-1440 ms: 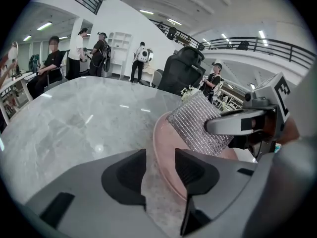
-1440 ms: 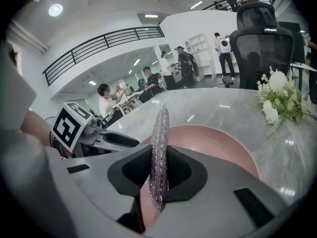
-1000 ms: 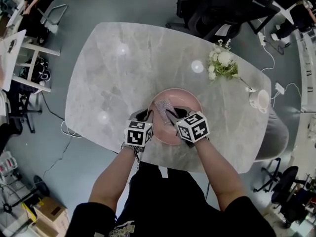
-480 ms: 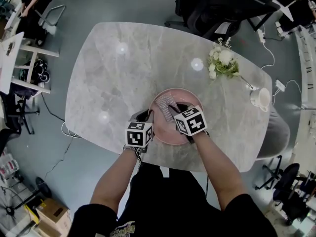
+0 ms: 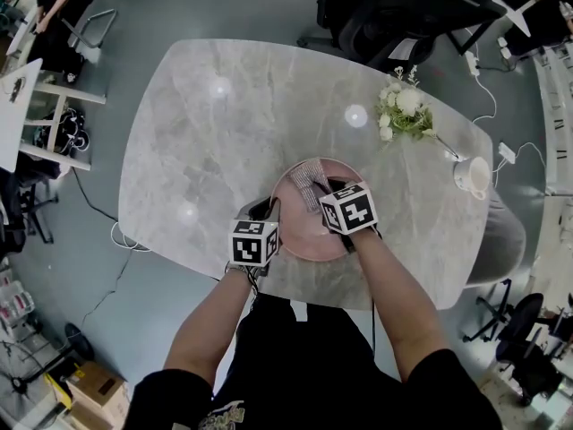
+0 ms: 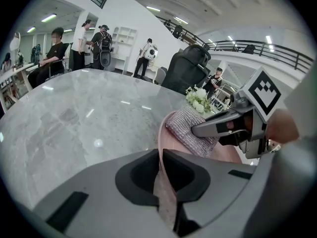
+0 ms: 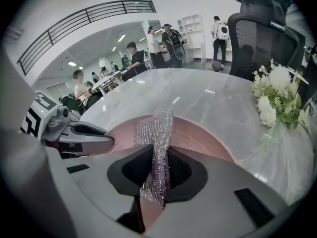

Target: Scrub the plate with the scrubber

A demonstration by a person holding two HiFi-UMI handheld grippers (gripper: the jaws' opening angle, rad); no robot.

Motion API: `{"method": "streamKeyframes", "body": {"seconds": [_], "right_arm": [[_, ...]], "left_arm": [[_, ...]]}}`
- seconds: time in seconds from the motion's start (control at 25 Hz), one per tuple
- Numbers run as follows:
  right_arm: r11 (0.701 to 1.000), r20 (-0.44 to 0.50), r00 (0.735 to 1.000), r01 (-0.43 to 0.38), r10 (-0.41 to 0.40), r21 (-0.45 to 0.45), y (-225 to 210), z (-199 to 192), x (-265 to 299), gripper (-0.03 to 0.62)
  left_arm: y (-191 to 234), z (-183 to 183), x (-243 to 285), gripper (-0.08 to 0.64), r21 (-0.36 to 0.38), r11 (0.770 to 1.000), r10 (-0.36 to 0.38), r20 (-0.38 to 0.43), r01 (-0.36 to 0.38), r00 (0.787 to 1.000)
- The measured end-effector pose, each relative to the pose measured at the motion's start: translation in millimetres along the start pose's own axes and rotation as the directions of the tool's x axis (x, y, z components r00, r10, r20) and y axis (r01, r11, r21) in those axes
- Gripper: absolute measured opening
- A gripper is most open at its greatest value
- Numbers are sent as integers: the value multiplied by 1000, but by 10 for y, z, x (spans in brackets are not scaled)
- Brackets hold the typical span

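A pink plate [image 5: 309,231] lies on the marble table [image 5: 206,133] close to the near edge. My left gripper [image 5: 269,211] is at the plate's left rim; its jaws have just been closing and stand shut on the pink rim [image 6: 161,175]. My right gripper [image 5: 315,195] hangs over the plate, shut on a silver mesh scrubber [image 5: 307,176]. The free end of the scrubber [image 7: 154,128] rests on the plate [image 7: 203,135] near its far rim. From the left gripper view, the scrubber [image 6: 190,128] and the right gripper's fingers [image 6: 223,125] lie just ahead.
White flowers [image 5: 400,115] lie at the table's far right, with a white cup [image 5: 470,179] beyond them near the right edge. Black office chairs [image 5: 394,16] stand behind the table. People sit and stand further back in the room.
My right gripper has carried the scrubber across the plate, away from the person toward the far rim. The left gripper has stayed at the plate's left rim.
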State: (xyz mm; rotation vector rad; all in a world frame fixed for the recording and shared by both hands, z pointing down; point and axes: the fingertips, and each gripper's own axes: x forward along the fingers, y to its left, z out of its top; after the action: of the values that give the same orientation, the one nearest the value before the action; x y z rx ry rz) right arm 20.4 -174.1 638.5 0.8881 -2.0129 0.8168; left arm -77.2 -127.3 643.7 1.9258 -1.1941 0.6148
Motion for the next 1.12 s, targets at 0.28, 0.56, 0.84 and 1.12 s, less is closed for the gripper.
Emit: {"method": "streamKeyframes", "body": {"seconds": [0.28,0.56,0.84,1.12], "right_arm": [[997,0,997,80,-80,6,-267,17,-118,75],[989,-13,989,145,-145,-29,-438,-3,-250,75],[979,-40,980,192,-195,-63,-643,-92,-444,74],[969,-58,970,229,-235,-88,-778,-251,-631,74]], "left_arm": [[5,-2,-5,37,-4,1000,4,5,-4,1000],[6,-6,-4,37,-1,1000,6,6,-6,1000],[2,-5,-3,37,-3,1000,12,8,-12,1000],[8,-12,-18,37,-5,1000,21,11,-21,1000]]}}
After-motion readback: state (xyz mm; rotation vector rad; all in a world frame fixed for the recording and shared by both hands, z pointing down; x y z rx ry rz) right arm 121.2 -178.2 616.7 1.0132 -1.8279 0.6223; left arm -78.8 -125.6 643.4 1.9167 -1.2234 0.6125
